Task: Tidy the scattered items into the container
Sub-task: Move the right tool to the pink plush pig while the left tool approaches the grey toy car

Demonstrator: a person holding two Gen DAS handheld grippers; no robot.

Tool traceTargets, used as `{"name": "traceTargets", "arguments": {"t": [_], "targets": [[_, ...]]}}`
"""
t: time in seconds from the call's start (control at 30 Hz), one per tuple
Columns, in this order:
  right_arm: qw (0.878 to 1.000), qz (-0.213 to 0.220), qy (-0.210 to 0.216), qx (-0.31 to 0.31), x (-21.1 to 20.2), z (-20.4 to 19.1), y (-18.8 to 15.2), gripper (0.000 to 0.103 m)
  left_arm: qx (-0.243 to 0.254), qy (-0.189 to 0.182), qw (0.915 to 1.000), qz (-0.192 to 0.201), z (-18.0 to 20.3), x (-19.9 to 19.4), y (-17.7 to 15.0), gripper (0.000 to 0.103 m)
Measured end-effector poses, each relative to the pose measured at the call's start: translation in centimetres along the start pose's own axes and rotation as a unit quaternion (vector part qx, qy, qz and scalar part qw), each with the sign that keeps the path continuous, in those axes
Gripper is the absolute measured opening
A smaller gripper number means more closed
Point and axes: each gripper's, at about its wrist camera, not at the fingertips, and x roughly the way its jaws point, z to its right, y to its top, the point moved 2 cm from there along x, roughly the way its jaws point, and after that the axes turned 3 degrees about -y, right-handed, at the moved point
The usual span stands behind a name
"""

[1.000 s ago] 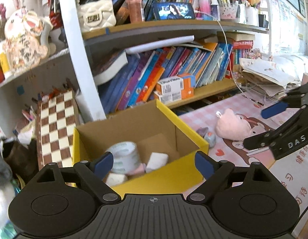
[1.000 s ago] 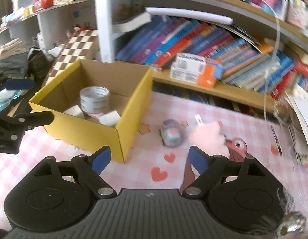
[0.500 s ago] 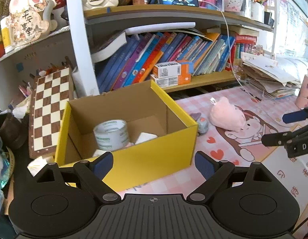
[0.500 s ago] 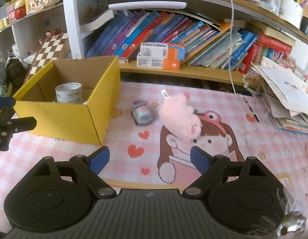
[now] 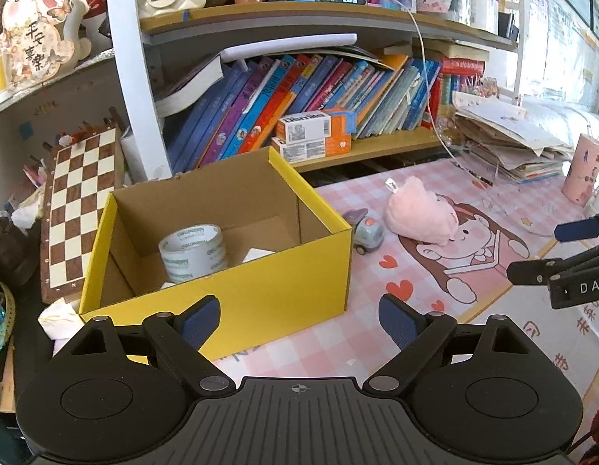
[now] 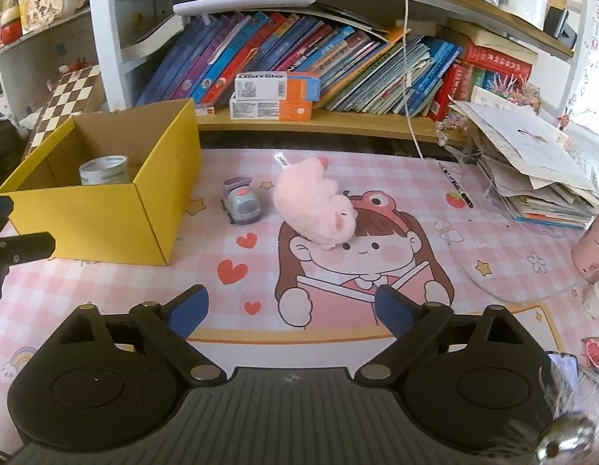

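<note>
A yellow cardboard box [image 5: 284, 294] [image 6: 105, 221] stands open on the pink desk mat, with a roll of clear tape [image 5: 191, 246] [image 6: 104, 169] and a white item [image 5: 257, 254] inside. A small grey toy car [image 5: 368, 234] [image 6: 240, 206] and a pink plush toy [image 5: 421, 220] [image 6: 315, 203] lie on the mat to the box's right. My left gripper [image 5: 299, 319] is open and empty, in front of the box. My right gripper [image 6: 290, 308] is open and empty, back from the plush and car.
A bookshelf full of books [image 6: 299, 58] runs behind the mat. A chessboard [image 5: 76, 209] leans left of the box. A stack of papers [image 6: 532, 170] and a pink cup [image 5: 582, 174] sit at the right. Crumpled tissue [image 5: 61, 319] lies by the box's left corner.
Both grippers have pulled back and away from the box and the items, which now look farther off. Both stay open. The car and plush have not moved.
</note>
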Motion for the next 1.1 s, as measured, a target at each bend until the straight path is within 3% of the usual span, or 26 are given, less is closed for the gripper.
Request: {"name": "traceTargets", "arguments": {"t": [0.43, 0.9, 1.1], "targets": [[1.000, -0.005, -0.012, 0.011, 1.0, 1.9, -0.2, 0.097, 0.019, -0.020, 0.9995, -0.012, 2.7, 1.1, 0.7, 0.093], [0.999, -0.016, -0.026, 0.026, 3.0, 4.9, -0.1, 0.097, 0.109, -0.070, 0.9915, 0.003, 8.2, 4.1, 3.6, 0.093], [0.999, -0.021, -0.025, 0.030, 4.1, 6.0, 0.2, 0.097, 0.119, -0.083, 0.9894, 0.001, 9.0, 5.6, 4.3, 0.093]]}}
